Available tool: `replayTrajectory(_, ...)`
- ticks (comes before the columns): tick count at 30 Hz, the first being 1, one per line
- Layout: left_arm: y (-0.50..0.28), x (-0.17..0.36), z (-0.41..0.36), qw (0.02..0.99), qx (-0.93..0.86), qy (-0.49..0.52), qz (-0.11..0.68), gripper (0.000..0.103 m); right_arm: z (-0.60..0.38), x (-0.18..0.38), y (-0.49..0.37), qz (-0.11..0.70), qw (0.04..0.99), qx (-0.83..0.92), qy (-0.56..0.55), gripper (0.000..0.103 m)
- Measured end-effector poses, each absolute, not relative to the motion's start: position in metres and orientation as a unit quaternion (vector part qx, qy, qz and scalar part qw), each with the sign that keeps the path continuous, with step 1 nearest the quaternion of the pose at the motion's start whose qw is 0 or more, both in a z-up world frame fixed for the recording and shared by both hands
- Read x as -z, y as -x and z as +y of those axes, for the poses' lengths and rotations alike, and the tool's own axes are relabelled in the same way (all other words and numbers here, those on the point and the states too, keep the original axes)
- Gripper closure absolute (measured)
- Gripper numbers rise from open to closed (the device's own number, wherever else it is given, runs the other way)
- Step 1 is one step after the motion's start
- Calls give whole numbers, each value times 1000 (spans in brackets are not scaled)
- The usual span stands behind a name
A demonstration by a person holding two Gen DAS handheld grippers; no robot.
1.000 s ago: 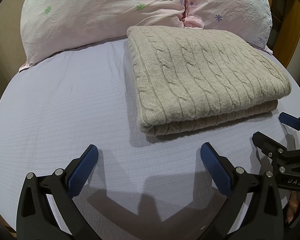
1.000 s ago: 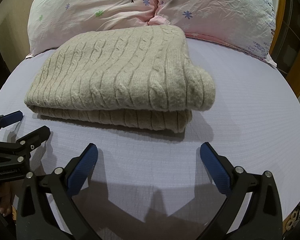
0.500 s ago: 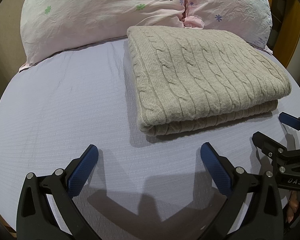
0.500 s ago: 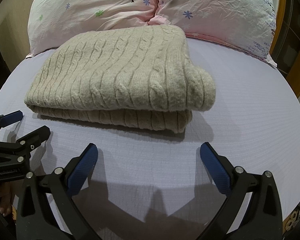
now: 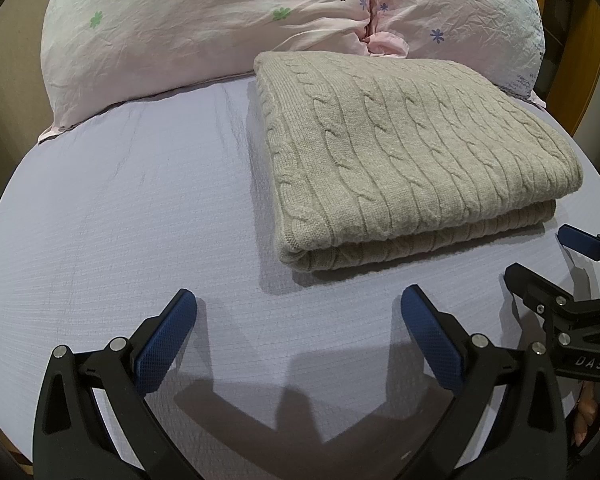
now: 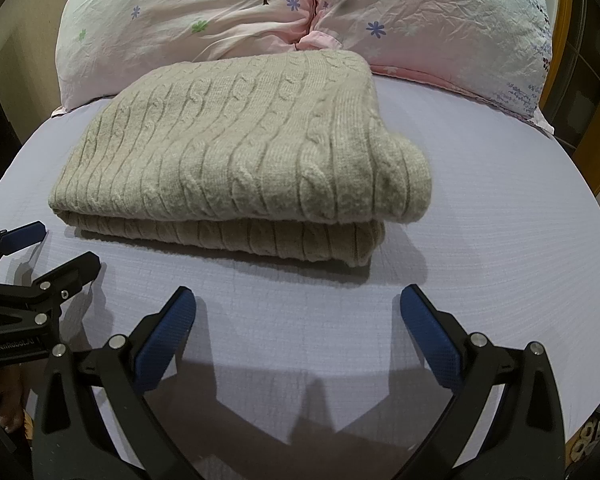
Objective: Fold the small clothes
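Left hand-held gripper (image 5: 298,312) jaws spread wide, empty, above bare bed sheet (image 5: 120,220). Right hand-held gripper (image 6: 298,314) likewise wide apart, holding nothing. No change over the last second: both hover motionless, short of the garment. Cable-knit sweater (image 6: 236,148) lies folded in a neat stack mid-bed, just before the pillows (image 6: 260,12). Judgement: fold looks complete. Underside layers and sleeves hidden; bed edges cut off.
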State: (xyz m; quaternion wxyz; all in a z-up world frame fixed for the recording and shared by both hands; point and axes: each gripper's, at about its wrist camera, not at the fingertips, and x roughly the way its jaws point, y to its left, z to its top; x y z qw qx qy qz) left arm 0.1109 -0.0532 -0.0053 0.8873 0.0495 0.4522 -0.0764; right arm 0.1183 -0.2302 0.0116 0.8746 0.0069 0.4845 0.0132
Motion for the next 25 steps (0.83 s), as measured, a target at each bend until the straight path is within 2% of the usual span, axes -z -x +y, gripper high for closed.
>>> replayTrajectory(25,-111,6,-52,886,78,-53,455,1,-231,-12,-119,485,875,-15,-6,2)
